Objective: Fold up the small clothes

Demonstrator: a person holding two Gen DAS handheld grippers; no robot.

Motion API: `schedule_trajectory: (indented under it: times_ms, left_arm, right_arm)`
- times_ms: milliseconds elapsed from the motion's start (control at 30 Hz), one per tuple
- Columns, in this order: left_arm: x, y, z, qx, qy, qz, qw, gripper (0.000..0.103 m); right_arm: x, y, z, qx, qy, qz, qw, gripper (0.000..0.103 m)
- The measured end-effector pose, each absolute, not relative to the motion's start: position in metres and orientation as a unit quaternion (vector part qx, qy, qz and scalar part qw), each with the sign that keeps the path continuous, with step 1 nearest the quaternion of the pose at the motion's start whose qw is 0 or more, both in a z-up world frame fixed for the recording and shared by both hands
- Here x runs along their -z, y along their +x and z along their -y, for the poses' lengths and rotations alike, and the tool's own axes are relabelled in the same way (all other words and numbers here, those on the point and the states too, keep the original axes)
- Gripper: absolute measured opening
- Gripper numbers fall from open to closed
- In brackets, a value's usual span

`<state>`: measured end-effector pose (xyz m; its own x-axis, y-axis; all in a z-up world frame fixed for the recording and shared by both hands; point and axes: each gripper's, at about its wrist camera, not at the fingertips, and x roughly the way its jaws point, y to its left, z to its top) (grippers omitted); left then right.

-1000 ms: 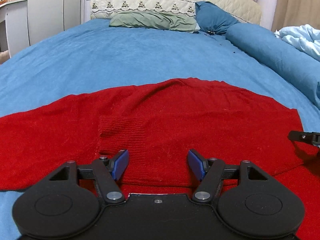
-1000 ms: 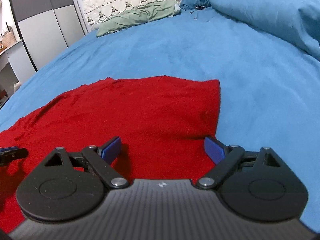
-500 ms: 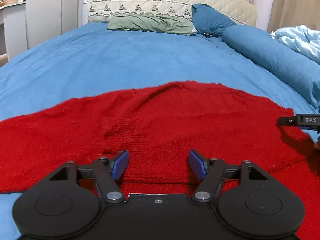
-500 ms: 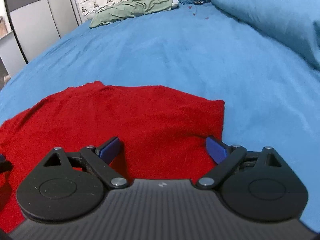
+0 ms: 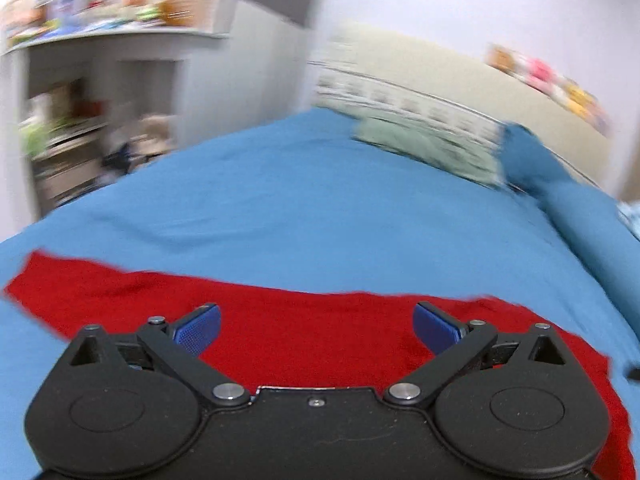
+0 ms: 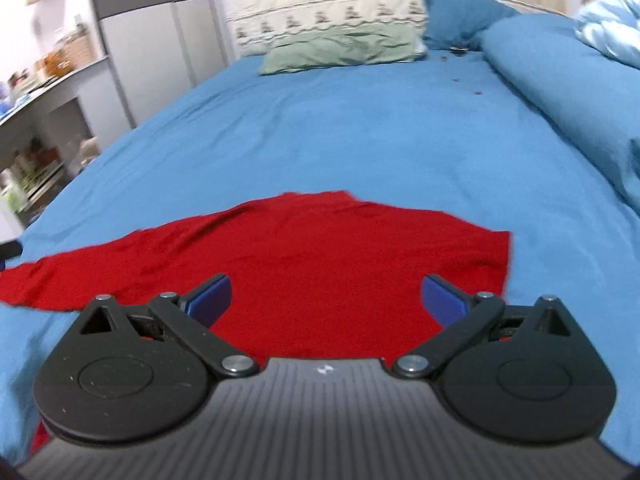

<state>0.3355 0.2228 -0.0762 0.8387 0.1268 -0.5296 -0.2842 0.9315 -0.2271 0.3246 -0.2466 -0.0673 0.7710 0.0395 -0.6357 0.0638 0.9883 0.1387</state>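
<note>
A red knitted sweater (image 5: 312,332) lies spread flat on the blue bedsheet (image 5: 320,216). It also shows in the right wrist view (image 6: 320,264), with its right edge near the sheet's middle. My left gripper (image 5: 316,326) is open and empty, raised above the sweater's near part. My right gripper (image 6: 326,298) is open and empty, also raised above the sweater. The left wrist view is blurred by motion.
A green pillow (image 6: 344,48) and a blue pillow (image 6: 460,12) lie at the headboard. A rolled blue duvet (image 6: 568,92) runs along the right side. A wardrobe (image 6: 160,28) and a cluttered shelf (image 5: 80,92) stand left of the bed.
Both grippers have lifted and pulled back from the sweater, and their jaws have opened wider. The left view has swung to the left, now showing the shelf.
</note>
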Motion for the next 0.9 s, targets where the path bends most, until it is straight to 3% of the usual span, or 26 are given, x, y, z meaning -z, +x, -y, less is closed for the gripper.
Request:
schedule_trajectory:
  times_ms: [100, 300, 600, 700, 733, 767, 900]
  left_arm:
    - [0.093, 0.326, -0.279, -0.158, -0.216, -0.260, 0.928, 0.101]
    - [0.132, 0.309, -0.362, -0.221, -0.284, -0.283, 0.889, 0.084]
    - [0.167, 0.333, -0.418, -0.251, -0.336, -0.308, 0.854, 0.050]
    - [0.166, 0.343, -0.422, -0.267, -0.319, -0.303, 0.858, 0.028]
    - [0.167, 0.345, -0.424, -0.272, -0.317, -0.301, 0.857, 0.013]
    - [0.169, 0.347, -0.425, -0.273, -0.319, -0.300, 0.857, 0.006]
    - [0.156, 0.351, -0.409, -0.280, -0.293, -0.291, 0.866, 0.005]
  right_arm:
    - [0.073, 0.326, 0.221, -0.009, 0.076, -0.346, 0.935, 0.103]
    - [0.085, 0.344, 0.181, -0.032, 0.077, -0.360, 0.929, 0.103]
    - [0.102, 0.358, 0.143, -0.062, 0.075, -0.361, 0.928, 0.103]
    - [0.107, 0.360, 0.139, -0.065, 0.080, -0.364, 0.926, 0.103]
    - [0.109, 0.360, 0.140, -0.065, 0.084, -0.365, 0.925, 0.103]
    - [0.110, 0.359, 0.141, -0.066, 0.087, -0.365, 0.925, 0.103]
    - [0.112, 0.354, 0.146, -0.061, 0.102, -0.361, 0.925, 0.103]
